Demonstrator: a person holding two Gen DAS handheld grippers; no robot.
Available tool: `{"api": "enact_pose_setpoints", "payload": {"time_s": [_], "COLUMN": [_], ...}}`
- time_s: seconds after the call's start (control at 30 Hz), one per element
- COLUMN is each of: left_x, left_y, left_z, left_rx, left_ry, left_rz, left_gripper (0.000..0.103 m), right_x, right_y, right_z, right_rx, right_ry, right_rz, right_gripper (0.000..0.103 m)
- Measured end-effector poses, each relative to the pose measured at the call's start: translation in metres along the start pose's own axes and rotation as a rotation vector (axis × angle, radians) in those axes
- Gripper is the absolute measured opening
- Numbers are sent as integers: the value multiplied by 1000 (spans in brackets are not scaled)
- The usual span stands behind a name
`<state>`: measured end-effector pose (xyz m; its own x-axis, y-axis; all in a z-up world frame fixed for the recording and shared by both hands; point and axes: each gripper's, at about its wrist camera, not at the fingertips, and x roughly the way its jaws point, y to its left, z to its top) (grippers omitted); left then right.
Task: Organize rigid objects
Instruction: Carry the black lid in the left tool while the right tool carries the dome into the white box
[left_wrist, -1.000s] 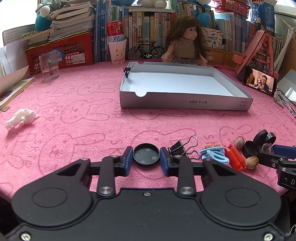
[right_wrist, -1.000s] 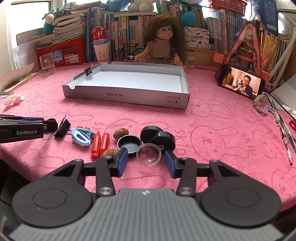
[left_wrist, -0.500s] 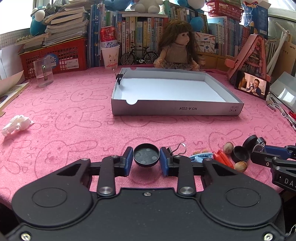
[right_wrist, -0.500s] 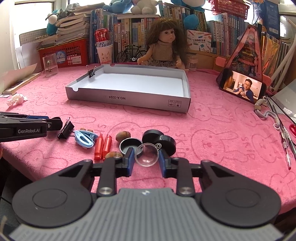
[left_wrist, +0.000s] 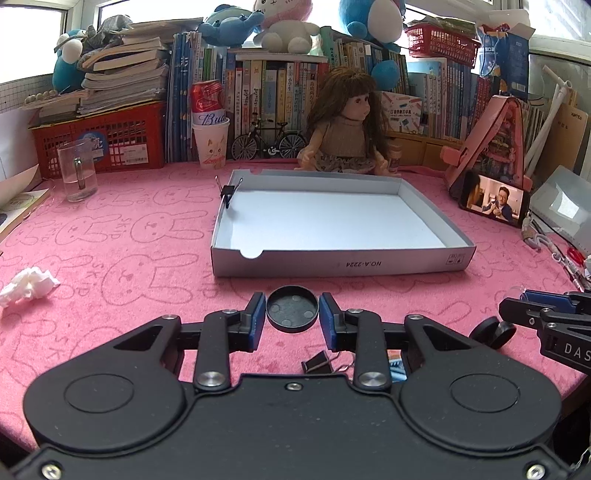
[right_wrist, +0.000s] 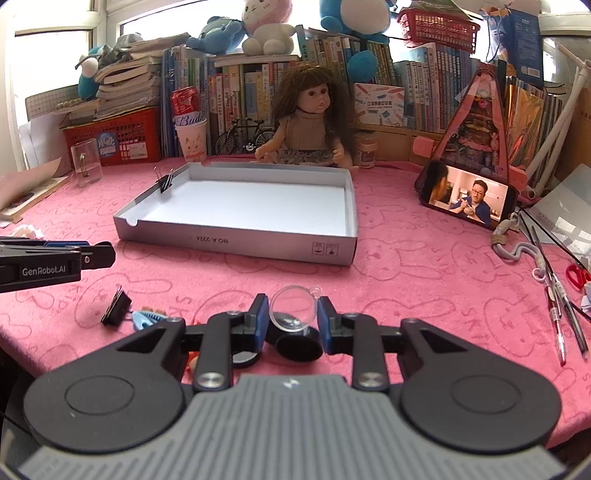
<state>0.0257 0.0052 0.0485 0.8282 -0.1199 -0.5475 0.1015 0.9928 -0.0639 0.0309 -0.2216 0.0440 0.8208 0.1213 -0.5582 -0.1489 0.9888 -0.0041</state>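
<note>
Black lid (left_wrist: 292, 309) between left jaws

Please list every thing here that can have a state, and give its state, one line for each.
left gripper: shut on black cap, lifted.
right gripper: shut on clear lens, lifted.
white box tray: open, nothing in it, one binder clip on its left wall.
loose binder clip: on the cloth, tilted.
phone: screen on, propped up.
glass: upright.
</note>
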Motion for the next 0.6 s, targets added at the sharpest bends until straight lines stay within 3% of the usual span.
{"api": "enact_pose_setpoints", "payload": {"time_s": [0.6], "left_x": [16], "left_y": [3], "left_z": [34], "left_rx": [-17], "left_ry": [-23], "left_rz": [-31], "left_gripper": [30], "right_x": [20], "right_y": [-23], "right_z": [31], "right_rx": [72], "right_ry": [-13], "right_rz": [-7], "right_gripper": [33]}}
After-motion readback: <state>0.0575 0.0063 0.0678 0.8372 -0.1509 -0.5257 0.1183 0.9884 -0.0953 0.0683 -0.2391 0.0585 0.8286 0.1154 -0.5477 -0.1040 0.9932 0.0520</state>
